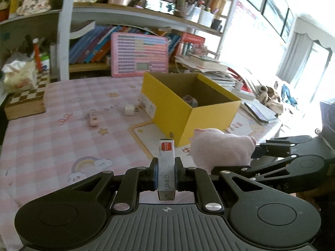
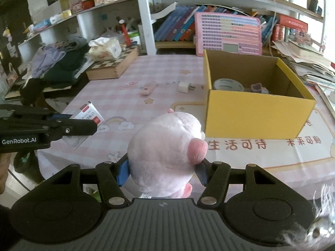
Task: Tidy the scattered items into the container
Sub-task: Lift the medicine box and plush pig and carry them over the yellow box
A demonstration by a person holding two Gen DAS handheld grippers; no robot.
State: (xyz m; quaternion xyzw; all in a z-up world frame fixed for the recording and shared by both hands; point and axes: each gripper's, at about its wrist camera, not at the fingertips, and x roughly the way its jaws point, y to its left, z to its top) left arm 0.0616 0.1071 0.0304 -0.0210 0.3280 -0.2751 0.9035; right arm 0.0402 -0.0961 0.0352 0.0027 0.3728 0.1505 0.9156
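Left tongs [image 1: 166, 174] clamp small grey staple box [image 1: 166, 167] | right tongs [image 2: 162, 170] squeeze pink plush pig [image 2: 165, 152] | risk: soft pig slips or snags rim of yellow cardboard box [image 2: 257, 115]

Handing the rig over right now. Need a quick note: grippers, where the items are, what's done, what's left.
Left gripper: shut on the staple box, held above the tablecloth, short of the yellow box.
Right gripper: shut on the pink plush pig, also short of the box.
Done: a tape roll and a small purple item already lie inside the box.
Left: drop the staple box and the pig into the box, then collect the white plug adapter and the small pink item lying on the pink checked tablecloth left of the box.
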